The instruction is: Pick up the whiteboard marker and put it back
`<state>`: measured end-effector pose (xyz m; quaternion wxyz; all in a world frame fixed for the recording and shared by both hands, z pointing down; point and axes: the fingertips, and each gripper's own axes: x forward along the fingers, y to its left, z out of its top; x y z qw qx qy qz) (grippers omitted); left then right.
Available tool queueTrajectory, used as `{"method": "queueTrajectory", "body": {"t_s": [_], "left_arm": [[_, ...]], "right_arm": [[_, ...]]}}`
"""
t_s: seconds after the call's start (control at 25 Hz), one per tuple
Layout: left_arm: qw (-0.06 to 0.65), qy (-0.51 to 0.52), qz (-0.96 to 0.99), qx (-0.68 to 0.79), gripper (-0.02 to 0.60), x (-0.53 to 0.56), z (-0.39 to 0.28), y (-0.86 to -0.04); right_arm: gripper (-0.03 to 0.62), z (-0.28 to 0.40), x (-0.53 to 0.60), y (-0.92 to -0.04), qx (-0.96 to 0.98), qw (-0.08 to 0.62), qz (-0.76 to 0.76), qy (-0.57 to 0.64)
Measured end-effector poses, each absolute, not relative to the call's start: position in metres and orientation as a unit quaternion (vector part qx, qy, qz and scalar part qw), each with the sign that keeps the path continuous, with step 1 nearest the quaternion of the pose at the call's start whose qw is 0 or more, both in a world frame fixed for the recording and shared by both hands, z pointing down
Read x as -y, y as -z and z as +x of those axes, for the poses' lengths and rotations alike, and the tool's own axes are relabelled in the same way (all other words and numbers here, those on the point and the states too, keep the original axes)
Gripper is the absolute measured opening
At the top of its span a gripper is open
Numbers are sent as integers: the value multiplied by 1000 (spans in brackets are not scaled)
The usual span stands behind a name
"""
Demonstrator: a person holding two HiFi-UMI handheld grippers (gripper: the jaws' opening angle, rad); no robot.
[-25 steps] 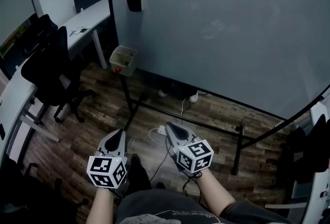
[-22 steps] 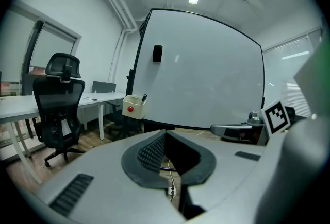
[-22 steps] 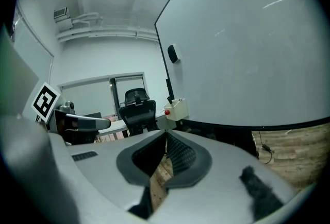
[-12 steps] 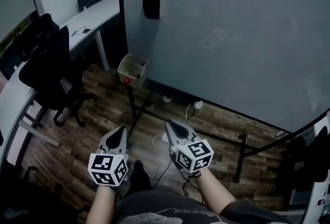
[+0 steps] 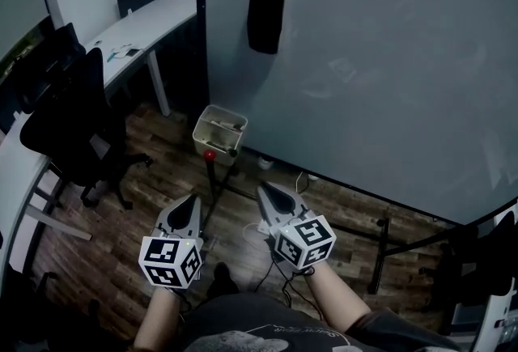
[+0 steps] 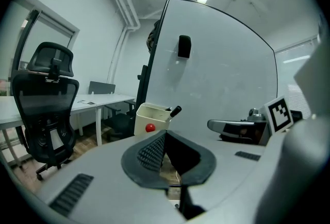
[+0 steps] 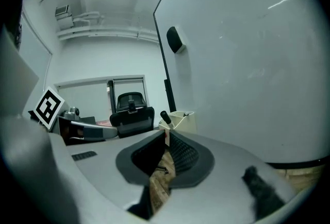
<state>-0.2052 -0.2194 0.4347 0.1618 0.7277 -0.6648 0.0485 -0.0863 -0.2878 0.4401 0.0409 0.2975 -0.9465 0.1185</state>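
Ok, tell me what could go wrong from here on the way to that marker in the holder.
1. The jaws of the left gripper and right gripper are both together; arriving like that could knock the marker instead of gripping it.
2. The marker leans out over the rim of the cream holder; a glancing touch may flip it onto the floor.
3. Cables and the stand's bar lie on the floor ahead: a possible trip.

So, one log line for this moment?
stage: pre-grasp | left gripper: jaws shut, empty | right gripper: jaws shut, empty | marker: in tray by whiteboard
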Motion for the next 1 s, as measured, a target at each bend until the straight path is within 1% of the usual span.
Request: {"method": "queueTrajectory", "body": {"t_s": [0.16, 0.28, 0.32, 0.36, 0.4, 0.64, 0.8, 1.0], "left_arm": [[169, -49, 733, 657, 13, 242, -218, -439], [170, -49, 739, 650, 12, 257, -223, -441], [170, -50, 741, 648, 12, 261, -224, -441], [170, -50, 743, 646, 12, 265, -226, -441], [170, -51, 744, 644, 12, 269, -228, -442], [175, -52, 748, 638, 12, 292, -241, -446], [176, -54, 751, 634, 13, 301, -243, -447], [174, -56, 754, 631, 13, 307, -246, -447]], "right_arm": [[26, -106, 304, -446, 947, 56, 294, -118], [32, -119, 312, -447, 949, 53, 289, -117], [59, -122, 314, -446, 950, 50, 286, -119], [108, -125, 317, -446, 950, 49, 285, -119], [118, -128, 320, -447, 950, 51, 287, -116], [138, -147, 340, -449, 949, 65, 297, -83], [143, -162, 342, -446, 954, 75, 288, -49], [143, -173, 347, -440, 953, 71, 293, -14]]}}
